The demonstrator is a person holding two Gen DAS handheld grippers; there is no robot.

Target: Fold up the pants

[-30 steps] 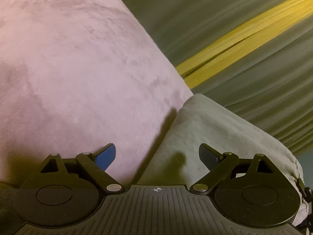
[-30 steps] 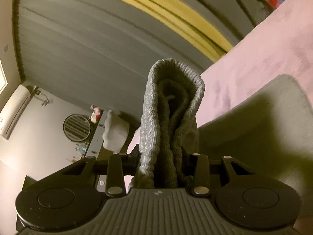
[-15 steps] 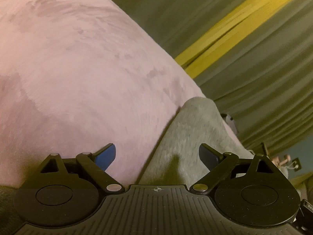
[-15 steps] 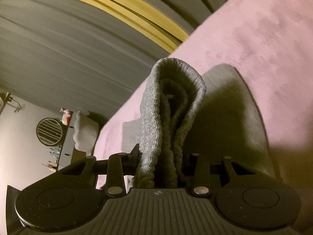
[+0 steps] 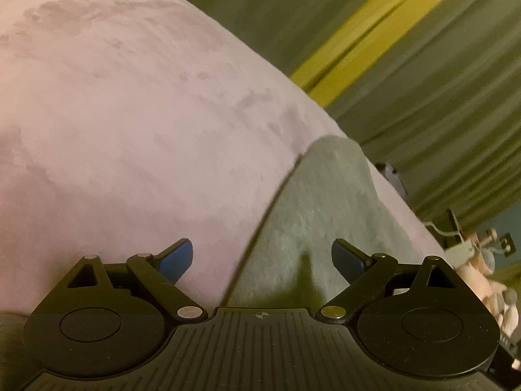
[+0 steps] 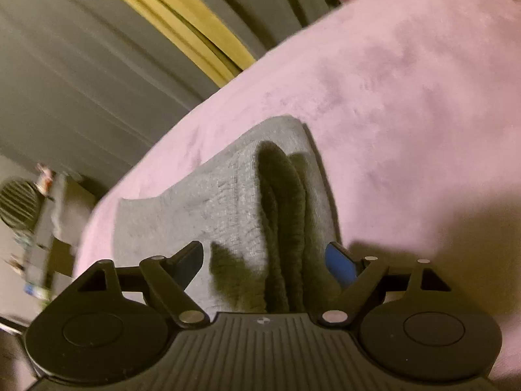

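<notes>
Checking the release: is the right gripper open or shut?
Open. The right gripper has just been opening; its pads stand apart, off the ribbed pants lying between them.

Both views are dim and warm, tinted yellow-brown, with soft grain. In the left wrist view the curtain (image 5: 423, 81) at one to three o'clock smears into streaks, and clutter at four o'clock is blurred. A narrow shadow falls on the grey pants (image 5: 325, 215) near six o'clock. In the right wrist view the shelf (image 6: 42, 228) at nine o'clock is motion-blurred, and dark shadows lie across the pants and the pink blanket (image 6: 407, 114) at four o'clock. Fisheye bending curves every edge.
</notes>
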